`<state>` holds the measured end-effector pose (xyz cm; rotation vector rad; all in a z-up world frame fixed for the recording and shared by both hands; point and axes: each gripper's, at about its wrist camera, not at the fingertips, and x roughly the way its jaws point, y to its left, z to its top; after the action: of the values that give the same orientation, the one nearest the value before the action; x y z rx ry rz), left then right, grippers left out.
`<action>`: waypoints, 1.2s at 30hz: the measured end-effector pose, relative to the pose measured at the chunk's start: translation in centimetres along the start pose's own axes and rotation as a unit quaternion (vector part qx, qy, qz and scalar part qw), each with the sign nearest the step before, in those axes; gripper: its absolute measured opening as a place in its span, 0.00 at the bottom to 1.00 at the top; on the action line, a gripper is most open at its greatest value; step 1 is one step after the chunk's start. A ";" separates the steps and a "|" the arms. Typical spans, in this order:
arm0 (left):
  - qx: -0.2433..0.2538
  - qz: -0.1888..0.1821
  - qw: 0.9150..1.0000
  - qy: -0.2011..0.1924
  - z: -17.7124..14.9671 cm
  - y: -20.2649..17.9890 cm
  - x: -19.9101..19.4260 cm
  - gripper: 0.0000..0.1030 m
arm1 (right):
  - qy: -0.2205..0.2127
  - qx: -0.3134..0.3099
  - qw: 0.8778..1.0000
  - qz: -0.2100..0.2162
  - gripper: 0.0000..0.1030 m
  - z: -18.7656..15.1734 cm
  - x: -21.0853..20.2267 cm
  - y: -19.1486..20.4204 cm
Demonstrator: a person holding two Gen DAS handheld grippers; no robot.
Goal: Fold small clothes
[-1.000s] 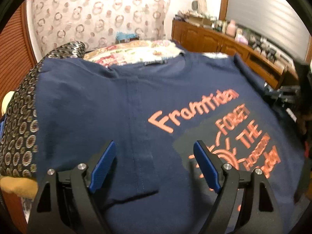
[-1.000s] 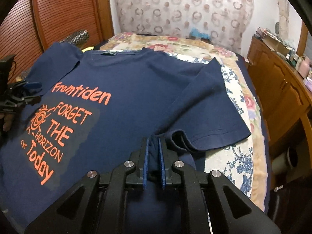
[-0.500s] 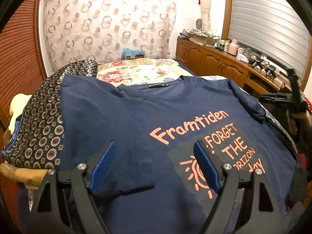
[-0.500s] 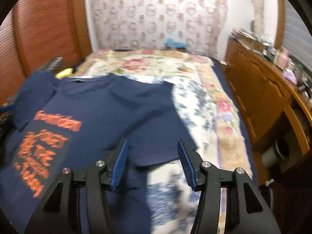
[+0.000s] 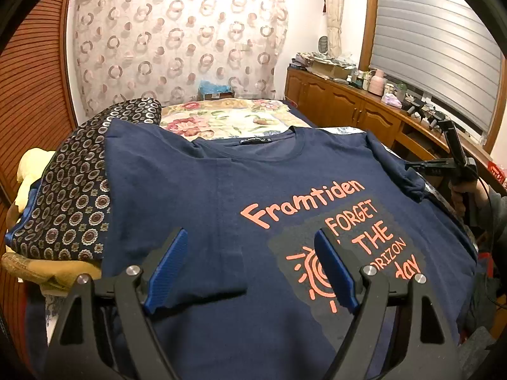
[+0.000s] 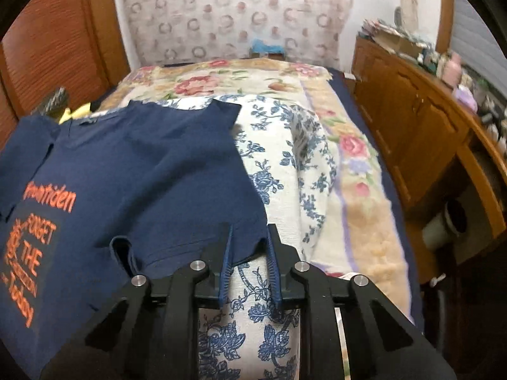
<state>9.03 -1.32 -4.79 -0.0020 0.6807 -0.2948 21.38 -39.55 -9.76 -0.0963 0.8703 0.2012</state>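
A navy T-shirt (image 5: 202,196) with orange print lies face up on the bed. Its left sleeve is folded in over the chest. My left gripper (image 5: 250,262) hovers open above the lower chest, holding nothing. In the right wrist view the shirt (image 6: 152,174) lies at the left, its right sleeve spread out. My right gripper (image 6: 248,253) stands at that sleeve's hem corner, its jaws partly closed with a gap, the sleeve edge (image 6: 244,247) between the pads. The right gripper also shows in the left wrist view (image 5: 421,167), at the right sleeve.
A floral bedspread (image 6: 317,145) covers the bed. A dark patterned cloth (image 5: 73,190) and yellow items (image 5: 31,171) lie left of the shirt. A wooden dresser (image 6: 418,126) with clutter runs along the right. A curtain (image 5: 177,38) hangs behind.
My right gripper let go of the sleeve fold, opened, moved right to the sleeve's hem corner and narrowed again. My left gripper rose and drew back, staying open.
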 end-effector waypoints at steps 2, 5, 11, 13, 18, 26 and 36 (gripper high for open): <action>-0.002 0.001 1.000 -0.001 0.1 -0.1 -0.3 0.80 | 0.003 -0.012 1.000 0.019 0.05 0.1 -0.2 0.6; -0.005 0.001 1.000 -0.002 0.3 0.0 -0.5 0.80 | -0.025 -0.027 0.998 0.055 0.02 0.8 -1.7 2.2; -0.008 0.002 1.000 -0.001 0.4 0.3 -0.8 0.80 | -0.084 -0.104 0.984 0.121 0.02 3.5 -5.4 10.1; -0.008 0.004 1.000 -0.002 0.5 0.5 -1.0 0.80 | -0.085 -0.121 0.980 0.133 0.02 4.5 -5.5 12.6; -0.010 0.007 1.000 -0.002 0.3 0.8 -1.2 0.80 | -0.092 -0.136 0.975 0.147 0.02 5.9 -4.9 16.7; -0.011 0.005 1.000 -0.002 0.1 0.8 -1.2 0.80 | -0.095 -0.118 0.979 0.135 0.11 7.2 -4.4 17.6; -0.010 0.015 1.000 -0.005 1.0 1.2 -1.1 0.80 | -0.077 -0.097 0.989 0.077 0.49 6.2 -3.4 13.3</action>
<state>9.17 0.01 -3.46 -0.0130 0.6728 -0.2581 21.00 -26.02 -3.22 -0.1920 0.7036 0.4323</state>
